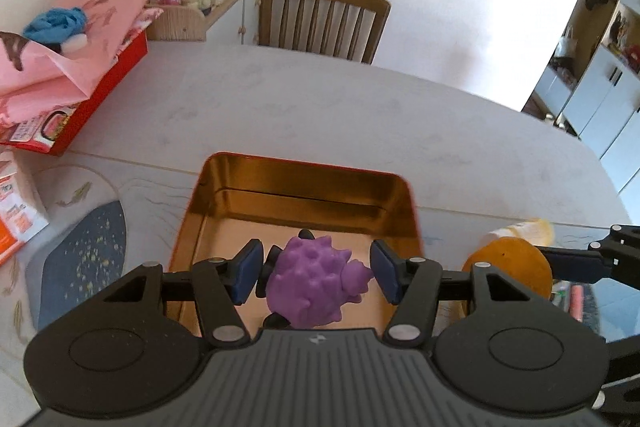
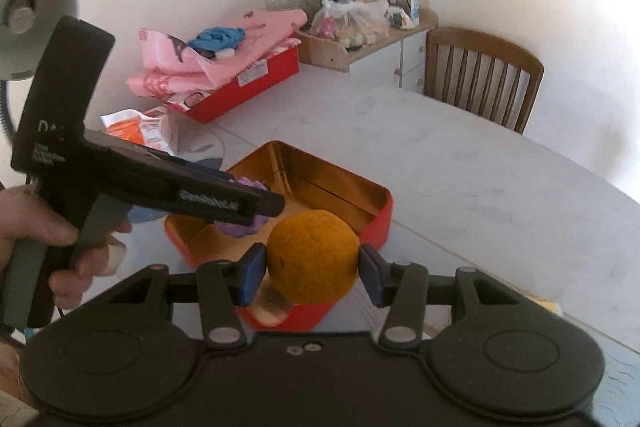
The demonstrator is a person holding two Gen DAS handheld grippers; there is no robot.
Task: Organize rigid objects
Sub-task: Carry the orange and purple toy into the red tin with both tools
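**While both toys hang over the tin, they should go down softly**

While the left gripper (image 1: 314,273) hangs above the tin (image 1: 208,203), a purple toy (image 1: 314,285) sits between its fingers. The left pad touches a black bit on the toy's side. The right pad sits just at the toy's pointy nose. It looks held, but only lightly, so a shake could make it slip. The tin's gold floor shows bare past the fingertips, with the toy over the near part of it.

The right gripper (image 2: 312,269) squeezes an orange ball (image 2: 314,259), one pad on each side. The ball is round and hard, so it could roll once it is let go. From the right wrist, the ball hangs by the tin's near corner, and the other gripper with the purple toy is to the left of the fingers, over the tin. A hand (image 2: 60,251) holds that gripper's handle.

The likely next step is to put both toys in the tin. To do it well, each gripper should go low, close to the tin floor, before the fingers spread. The purple toy should go toward one side, so the ball gets its own room. The ball first needs to come fully past the red wall, or it could bump the rim and roll off across the table (image 1: 320,107). The two grippers are near each other, so going one at a time would be safer.
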